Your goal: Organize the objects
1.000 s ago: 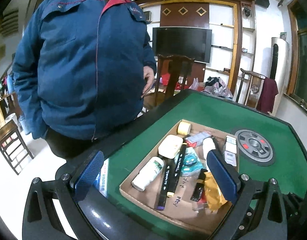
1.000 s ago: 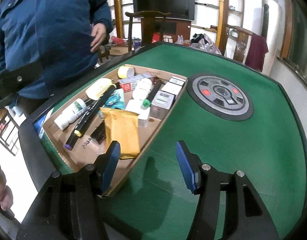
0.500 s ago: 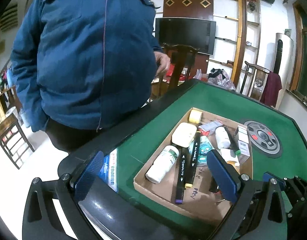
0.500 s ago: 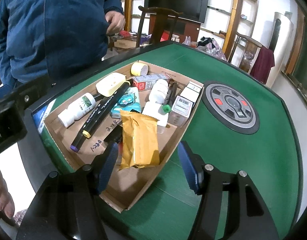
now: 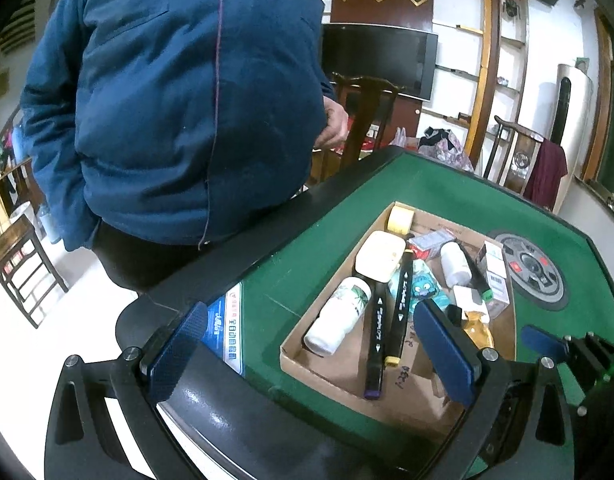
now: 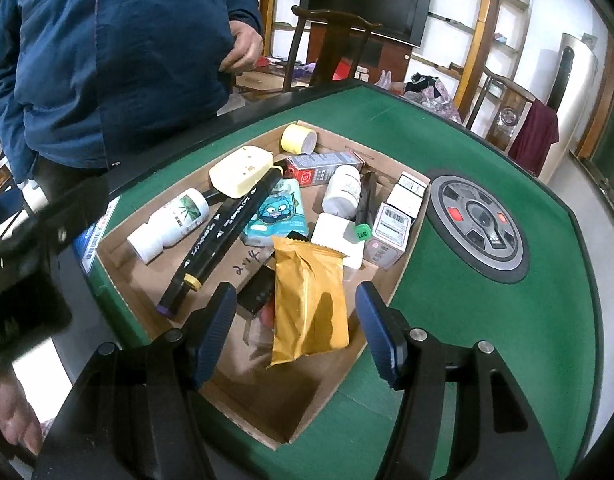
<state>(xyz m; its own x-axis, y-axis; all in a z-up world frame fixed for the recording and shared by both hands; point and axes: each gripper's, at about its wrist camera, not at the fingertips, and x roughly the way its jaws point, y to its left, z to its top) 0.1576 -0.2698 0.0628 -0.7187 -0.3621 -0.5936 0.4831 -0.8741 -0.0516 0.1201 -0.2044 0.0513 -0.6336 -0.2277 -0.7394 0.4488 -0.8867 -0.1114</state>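
A shallow cardboard tray on the green felt table holds several items: a yellow packet, two black markers, a white bottle, a cream case, a tape roll, a teal tissue pack, a white jar and small boxes. My right gripper hangs open above the tray's near corner, and the packet lies below its gap. My left gripper is open and empty over the table's black edge, beside the tray.
A person in a blue jacket stands against the table's far-left side. A round grey hub sits in the felt to the right of the tray. A printed leaflet lies at the table's edge. A wooden chair stands behind the table.
My right gripper has moved left from the felt to over the tray's corner, with its jaws a little wider. The left gripper shifted slightly left and down. The person's hand has moved.
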